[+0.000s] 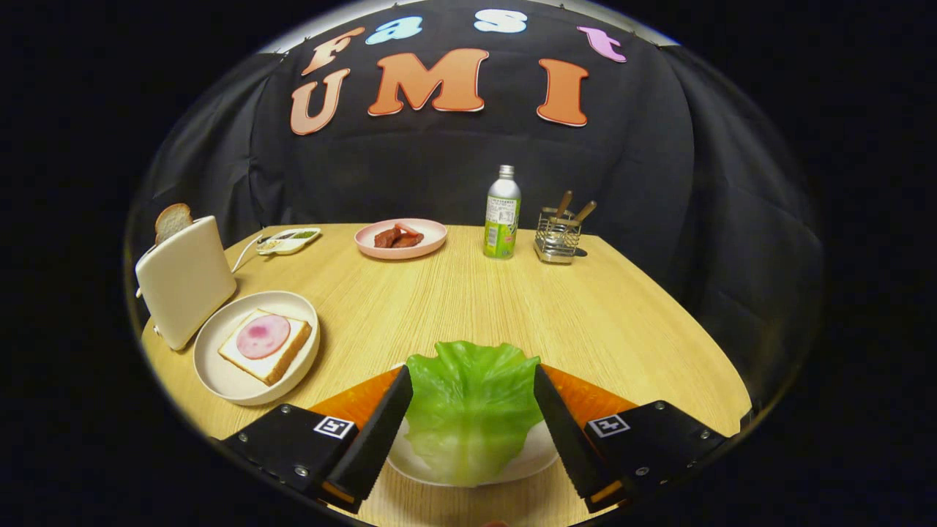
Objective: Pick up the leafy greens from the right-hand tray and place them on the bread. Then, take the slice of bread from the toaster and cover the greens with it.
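A green lettuce leaf (pixel 468 410) lies on a white tray (pixel 528 460) close in front of me. My gripper (pixel 472 372) is open, with the leaf between its fingers, one along each side edge. Ahead to the left, a slice of bread (pixel 282 359) topped with a round pink ham slice (pixel 262 336) rests on a cream plate (pixel 219 380). Just left of that plate stands a cream toaster (pixel 183 282) with a slice of bread (pixel 173 219) sticking out of its top.
At the back of the wooden table (pixel 585 322) are a pink plate of red meat pieces (pixel 400 238), a green-labelled bottle (pixel 502 216), a wire holder with utensils (pixel 558 236) and a small white dish (pixel 287 240).
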A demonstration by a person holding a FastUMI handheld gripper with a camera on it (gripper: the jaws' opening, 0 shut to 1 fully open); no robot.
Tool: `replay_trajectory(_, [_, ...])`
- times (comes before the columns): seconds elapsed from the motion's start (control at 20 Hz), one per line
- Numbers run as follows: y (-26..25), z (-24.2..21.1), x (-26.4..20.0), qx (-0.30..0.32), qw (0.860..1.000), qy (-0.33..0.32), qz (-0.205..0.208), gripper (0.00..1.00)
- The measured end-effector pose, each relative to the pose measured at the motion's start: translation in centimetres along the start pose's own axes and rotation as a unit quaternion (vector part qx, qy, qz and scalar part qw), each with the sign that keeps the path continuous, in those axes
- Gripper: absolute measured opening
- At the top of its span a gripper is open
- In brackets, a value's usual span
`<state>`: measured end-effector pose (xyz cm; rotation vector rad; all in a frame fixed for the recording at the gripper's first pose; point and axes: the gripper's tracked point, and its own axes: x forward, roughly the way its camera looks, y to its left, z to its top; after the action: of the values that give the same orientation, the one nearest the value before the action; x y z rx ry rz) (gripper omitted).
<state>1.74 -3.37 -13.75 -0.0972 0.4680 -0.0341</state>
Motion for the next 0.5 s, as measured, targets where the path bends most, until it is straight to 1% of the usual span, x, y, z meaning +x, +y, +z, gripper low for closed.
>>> replay_trajectory(0.3, [0.4, -2.2, 0.7, -0.003, 0.999, 0.042, 0.004, 1.00])
replay_trajectory(0.5, [0.3, -2.6, 1.2, 0.008, 0.999, 0.052, 0.005, 1.00])
